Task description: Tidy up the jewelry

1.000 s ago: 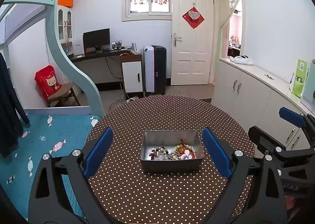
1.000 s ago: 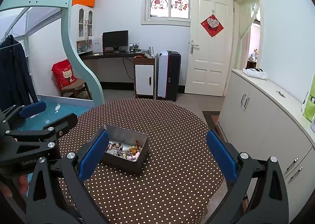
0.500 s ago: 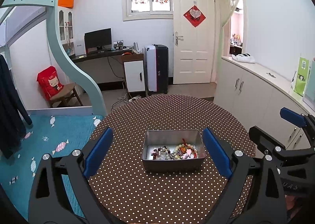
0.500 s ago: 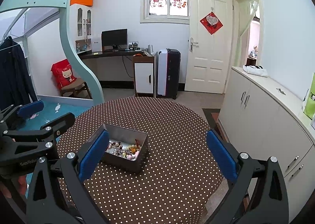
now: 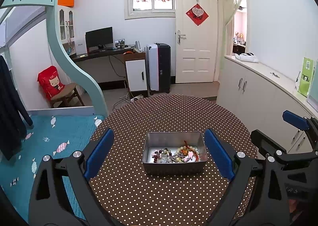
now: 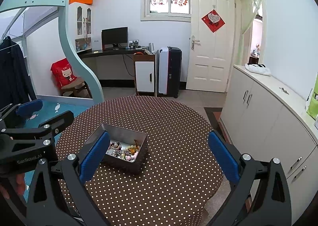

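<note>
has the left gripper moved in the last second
Yes, slightly. In its own view the metal tin and white door have both slid rightward, so the left gripper has turned or shifted a little left.

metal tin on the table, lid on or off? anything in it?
Open, no lid on it. The metal tin stands upright on the dotted table, with a tangle of beaded jewelry covering its floor.
</note>
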`<action>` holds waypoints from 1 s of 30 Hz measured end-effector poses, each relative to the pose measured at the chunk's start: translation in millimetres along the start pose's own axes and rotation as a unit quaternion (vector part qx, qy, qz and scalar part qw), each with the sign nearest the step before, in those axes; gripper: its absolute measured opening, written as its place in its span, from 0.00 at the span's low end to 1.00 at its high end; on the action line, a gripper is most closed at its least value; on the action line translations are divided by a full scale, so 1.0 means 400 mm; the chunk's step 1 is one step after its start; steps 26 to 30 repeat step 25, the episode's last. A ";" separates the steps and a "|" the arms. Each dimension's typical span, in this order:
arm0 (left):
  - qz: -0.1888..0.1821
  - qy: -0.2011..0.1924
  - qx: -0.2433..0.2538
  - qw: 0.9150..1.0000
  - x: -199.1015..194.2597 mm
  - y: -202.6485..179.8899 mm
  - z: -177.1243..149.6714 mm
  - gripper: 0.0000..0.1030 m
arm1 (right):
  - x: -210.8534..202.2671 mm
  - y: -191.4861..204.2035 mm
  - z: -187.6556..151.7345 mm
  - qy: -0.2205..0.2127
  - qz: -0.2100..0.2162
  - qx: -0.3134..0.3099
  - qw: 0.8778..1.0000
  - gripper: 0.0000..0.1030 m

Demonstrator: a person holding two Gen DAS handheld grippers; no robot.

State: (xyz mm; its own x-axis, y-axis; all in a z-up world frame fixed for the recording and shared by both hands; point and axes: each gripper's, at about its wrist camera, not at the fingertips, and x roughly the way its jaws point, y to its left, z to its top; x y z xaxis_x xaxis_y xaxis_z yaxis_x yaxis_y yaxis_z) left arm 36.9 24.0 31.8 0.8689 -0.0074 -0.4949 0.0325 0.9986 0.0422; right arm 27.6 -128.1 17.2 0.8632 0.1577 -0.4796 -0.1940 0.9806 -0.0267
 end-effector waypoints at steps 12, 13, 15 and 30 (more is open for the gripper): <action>0.000 0.001 -0.003 1.000 0.004 -0.009 0.004 0.89 | 0.008 -0.016 0.001 0.006 0.001 0.007 1.000 0.93; 0.001 0.001 -0.003 1.000 0.006 -0.009 0.008 0.89 | 0.008 -0.014 0.001 0.007 0.001 0.007 1.000 0.93; 0.004 0.002 -0.001 1.000 0.006 -0.014 0.009 0.89 | 0.008 -0.017 0.001 0.007 0.000 0.007 1.000 0.93; 0.002 0.008 -0.002 1.000 0.010 -0.015 0.009 0.90 | 0.010 -0.017 0.001 0.008 -0.001 0.008 1.000 0.93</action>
